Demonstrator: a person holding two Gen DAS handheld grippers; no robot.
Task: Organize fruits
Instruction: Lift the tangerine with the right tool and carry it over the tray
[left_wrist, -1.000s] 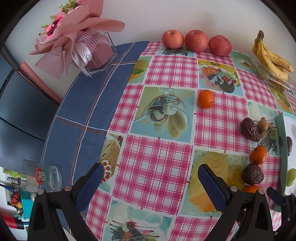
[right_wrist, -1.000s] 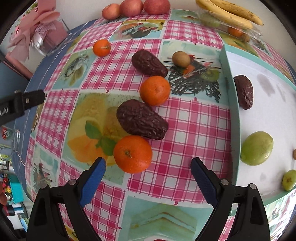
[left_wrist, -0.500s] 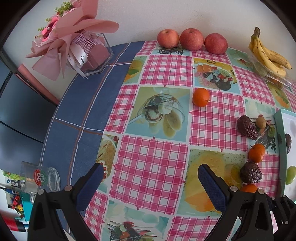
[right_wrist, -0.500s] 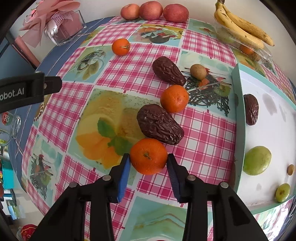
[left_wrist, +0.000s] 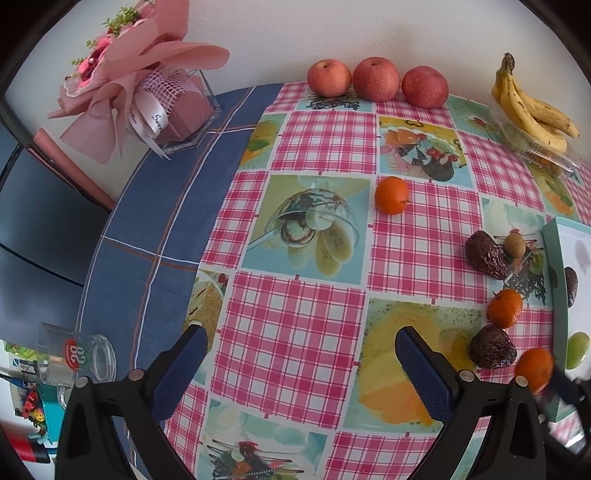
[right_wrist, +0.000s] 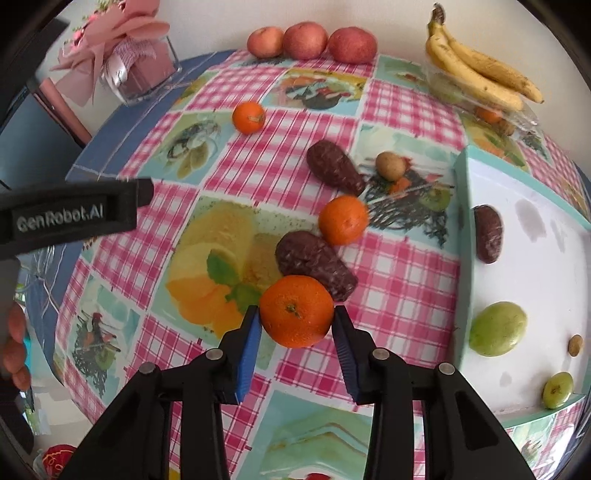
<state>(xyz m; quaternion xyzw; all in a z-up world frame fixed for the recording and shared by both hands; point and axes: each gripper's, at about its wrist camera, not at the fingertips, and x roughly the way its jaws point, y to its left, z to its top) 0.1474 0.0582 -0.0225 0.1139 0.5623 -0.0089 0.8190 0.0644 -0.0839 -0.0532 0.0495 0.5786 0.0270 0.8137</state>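
Round orange tangerine (right_wrist: 296, 311), lower centre of the right wrist view, sits clamped across its middle by the right gripper (right_wrist: 297, 325). It looks light, firm, slightly yielding. Left gripper (left_wrist: 301, 360) gapes, holding nothing.

Tray (left_wrist: 554, 266) cut off at frame edge, fruit under bananas (right_wrist: 480, 77) unclear
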